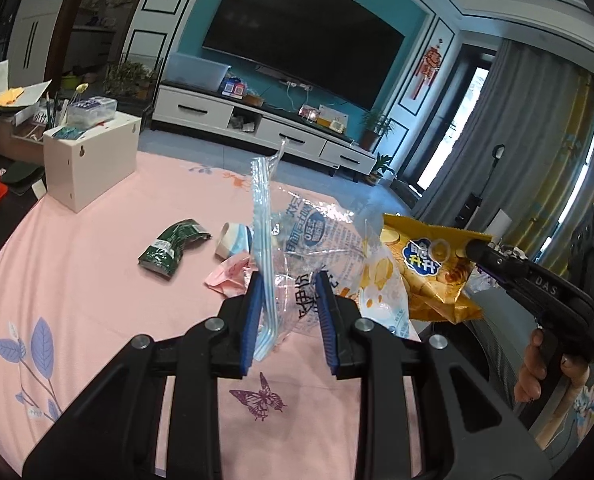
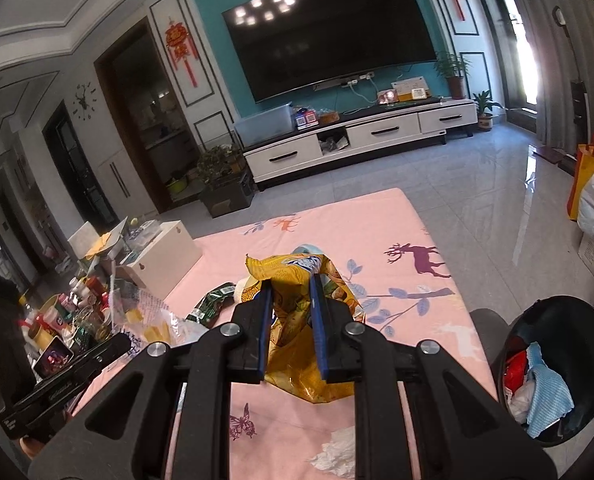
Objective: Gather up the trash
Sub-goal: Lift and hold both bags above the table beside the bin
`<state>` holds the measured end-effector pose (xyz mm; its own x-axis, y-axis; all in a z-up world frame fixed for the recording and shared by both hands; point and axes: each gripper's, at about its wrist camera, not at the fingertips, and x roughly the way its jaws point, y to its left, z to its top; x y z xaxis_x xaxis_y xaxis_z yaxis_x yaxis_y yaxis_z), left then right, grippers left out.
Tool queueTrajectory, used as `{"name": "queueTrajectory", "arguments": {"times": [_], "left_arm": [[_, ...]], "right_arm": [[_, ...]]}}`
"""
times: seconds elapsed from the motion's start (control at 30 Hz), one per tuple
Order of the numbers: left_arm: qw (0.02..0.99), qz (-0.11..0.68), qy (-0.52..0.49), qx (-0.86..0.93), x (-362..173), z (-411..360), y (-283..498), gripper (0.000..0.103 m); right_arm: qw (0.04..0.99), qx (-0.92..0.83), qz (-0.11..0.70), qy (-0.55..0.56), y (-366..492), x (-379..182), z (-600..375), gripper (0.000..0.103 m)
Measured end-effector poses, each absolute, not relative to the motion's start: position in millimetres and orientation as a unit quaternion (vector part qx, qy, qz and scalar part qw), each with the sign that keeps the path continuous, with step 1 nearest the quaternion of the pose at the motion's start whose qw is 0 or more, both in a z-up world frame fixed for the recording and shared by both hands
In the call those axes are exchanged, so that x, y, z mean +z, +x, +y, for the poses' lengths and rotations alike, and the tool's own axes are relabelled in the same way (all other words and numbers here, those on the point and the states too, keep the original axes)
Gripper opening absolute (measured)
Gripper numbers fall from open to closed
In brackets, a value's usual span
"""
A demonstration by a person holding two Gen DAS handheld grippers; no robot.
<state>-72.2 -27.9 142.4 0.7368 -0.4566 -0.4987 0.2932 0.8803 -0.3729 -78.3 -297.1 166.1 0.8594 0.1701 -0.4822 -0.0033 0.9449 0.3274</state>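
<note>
Two grippers each hold one piece of trash above the pink tablecloth (image 1: 97, 280). The left gripper (image 1: 289, 280) has its jaws narrowed on one clear plastic bag (image 1: 297, 236) with blue print. The right gripper (image 2: 292, 280) is clamped on one yellow snack bag (image 2: 297, 344), lifted off the cloth. Three pieces lie on the table: one green wrapper (image 1: 169, 248), one paper cup (image 1: 233, 238), one pink crumpled paper (image 1: 229, 276). One black bin (image 2: 557, 368) with trash in it stands just beside the table's right edge.

Yellow snack bag (image 2: 293, 344) (pinched) above tablecloth (image 2: 397, 224)
</note>
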Motion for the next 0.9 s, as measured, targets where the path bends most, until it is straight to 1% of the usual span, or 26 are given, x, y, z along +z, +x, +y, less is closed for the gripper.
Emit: {"name": "queueTrajectory", "arguments": {"times": [0.9], "left_arm": [[0.903, 0.334, -0.112, -0.246, 122, -61, -67, 0.029]], "right_arm": [[0.948, 0.004, 0.257, 0.187, -85, 163, -330, 0.019]]}}
